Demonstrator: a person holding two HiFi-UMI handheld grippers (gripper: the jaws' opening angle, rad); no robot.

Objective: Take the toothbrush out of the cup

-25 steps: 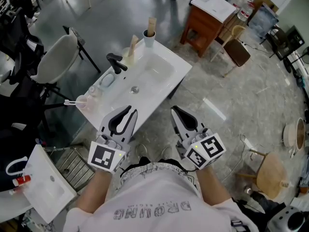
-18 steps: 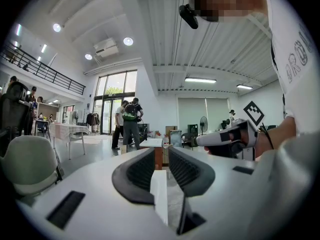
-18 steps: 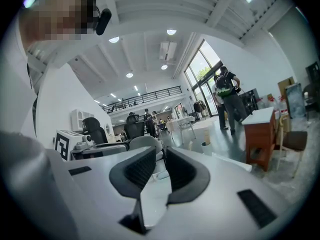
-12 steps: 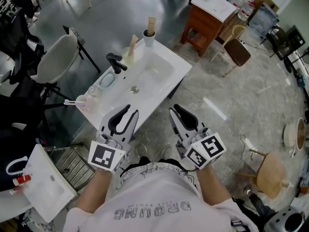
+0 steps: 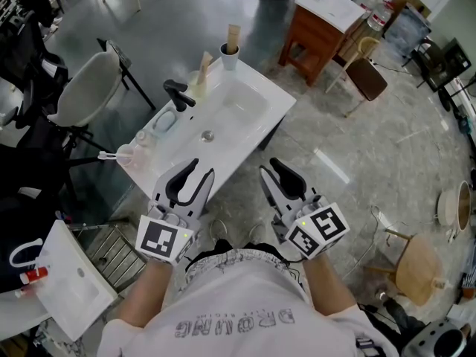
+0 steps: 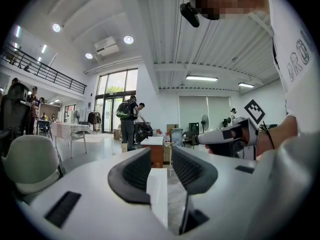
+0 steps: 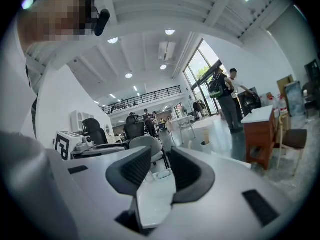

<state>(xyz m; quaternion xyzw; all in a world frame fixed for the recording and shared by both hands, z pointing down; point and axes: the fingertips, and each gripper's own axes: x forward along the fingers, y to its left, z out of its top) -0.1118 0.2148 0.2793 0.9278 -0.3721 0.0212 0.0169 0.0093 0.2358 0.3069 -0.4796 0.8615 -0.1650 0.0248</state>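
Left gripper (image 5: pixel 201 171), right gripper (image 5: pixel 267 168) empty, jaws opening, wider than second ago; basin (image 5: pixel 249 114) just ahead of fingers (image 5: pixel 181 180); clear cup (image 5: pixel 126 155) with toothbrush (image 5: pixel 106 157) left of left fingers, faucet (image 5: pixel 177 94) beyond

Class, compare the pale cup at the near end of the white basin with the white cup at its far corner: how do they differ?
The pale cup looks see-through; the white cup is opaque. A thin toothbrush juts sideways from the pale cup; a tan stick stands upright in the white cup. Both stand, untouched, on the rim of the basin.
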